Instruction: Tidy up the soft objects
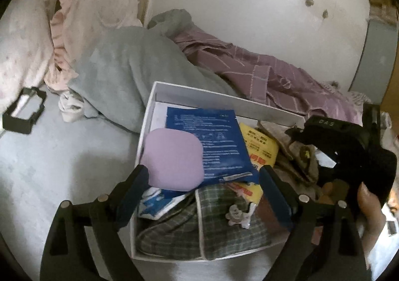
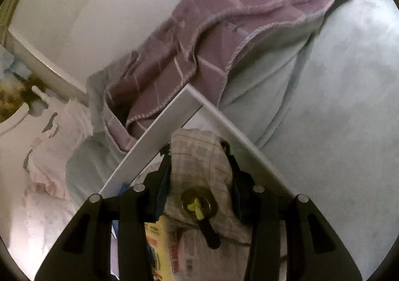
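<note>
left gripper [image 1: 203, 176]: nearest the left wrist camera, black fingers with blue pads standing wide apart, gripping nothing, hanging over the near half of the box.
between left jaws: green plaid fabric pouch with white piping [image 1: 199, 226] is lying below the gap; rounded lilac soft pad [image 1: 172, 159] is sitting just beside the left pad, contact not clear.
right gripper [image 2: 199, 169]: jaws partly closed, clamping a beige checked cloth bundle [image 2: 199, 156] from both sides.
bundle position: hanging inside the box's far corner, just above the contents; a dark round tag with a yellow knot [image 2: 198, 203] is sitting on its near side.
box: shallow white cardboard box [image 1: 149, 111] is resting on the pale grey-blue bed sheet [image 1: 49, 169].
box contents: blue printed plastic packet [image 1: 212, 141] is lying across the middle, yellow printed packet [image 1: 261, 146] beside it, both overlapping the pouch.
edges: the box's far corner [image 2: 189, 96] is pointing at the mauve checked blanket [image 2: 224, 32], which is touching that wall.
crowding: grey-green fleece blanket [image 1: 124, 76] is pressing against the box's far left corner.
open room: bare sheet is lying left of the box in the left wrist view and right of it in the right wrist view.
other: black rectangular frame [image 1: 23, 112] is lying well apart on the sheet, far left.
</note>
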`<state>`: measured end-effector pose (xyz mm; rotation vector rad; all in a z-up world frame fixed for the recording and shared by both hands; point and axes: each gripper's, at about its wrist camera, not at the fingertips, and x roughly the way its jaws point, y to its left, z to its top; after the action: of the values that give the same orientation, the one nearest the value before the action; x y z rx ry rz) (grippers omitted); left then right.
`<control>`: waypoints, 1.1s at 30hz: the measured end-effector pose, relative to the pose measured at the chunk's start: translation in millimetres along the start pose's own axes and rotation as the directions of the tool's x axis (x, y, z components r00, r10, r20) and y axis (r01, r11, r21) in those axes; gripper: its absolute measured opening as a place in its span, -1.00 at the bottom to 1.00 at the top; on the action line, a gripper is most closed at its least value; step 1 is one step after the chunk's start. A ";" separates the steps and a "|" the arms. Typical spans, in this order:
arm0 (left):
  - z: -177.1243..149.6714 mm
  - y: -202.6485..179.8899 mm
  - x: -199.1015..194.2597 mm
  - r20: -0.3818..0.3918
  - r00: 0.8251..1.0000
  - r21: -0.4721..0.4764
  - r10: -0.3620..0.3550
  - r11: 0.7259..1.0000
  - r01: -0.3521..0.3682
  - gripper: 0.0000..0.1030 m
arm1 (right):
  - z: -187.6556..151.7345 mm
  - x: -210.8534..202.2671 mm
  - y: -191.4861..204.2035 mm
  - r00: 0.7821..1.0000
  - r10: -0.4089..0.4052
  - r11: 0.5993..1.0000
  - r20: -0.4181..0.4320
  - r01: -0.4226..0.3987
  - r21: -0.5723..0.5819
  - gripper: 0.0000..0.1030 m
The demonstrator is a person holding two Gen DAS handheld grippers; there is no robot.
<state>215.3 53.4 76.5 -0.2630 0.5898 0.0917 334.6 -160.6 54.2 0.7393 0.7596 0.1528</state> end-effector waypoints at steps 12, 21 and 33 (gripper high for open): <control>6.3 -6.7 -16.3 -0.010 1.000 0.017 -0.022 1.000 0.022 0.80 | -1.0 -100.1 26.9 0.973 0.103 0.974 0.206 -0.057 -0.221 0.69; 7.9 -28.7 -54.4 0.058 0.998 0.091 -0.021 0.996 0.016 0.81 | -66.4 -193.3 18.6 0.959 0.153 0.866 0.240 -0.013 -0.500 0.87; -87.0 -30.3 -84.3 -0.004 0.996 0.115 0.094 0.989 -0.093 0.81 | -116.5 -219.3 -35.3 0.977 0.116 0.900 0.180 -0.026 -0.436 0.87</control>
<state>103.6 -0.2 60.9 -0.1244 0.6146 0.1469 92.0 -205.7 99.0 0.3508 0.4780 0.2981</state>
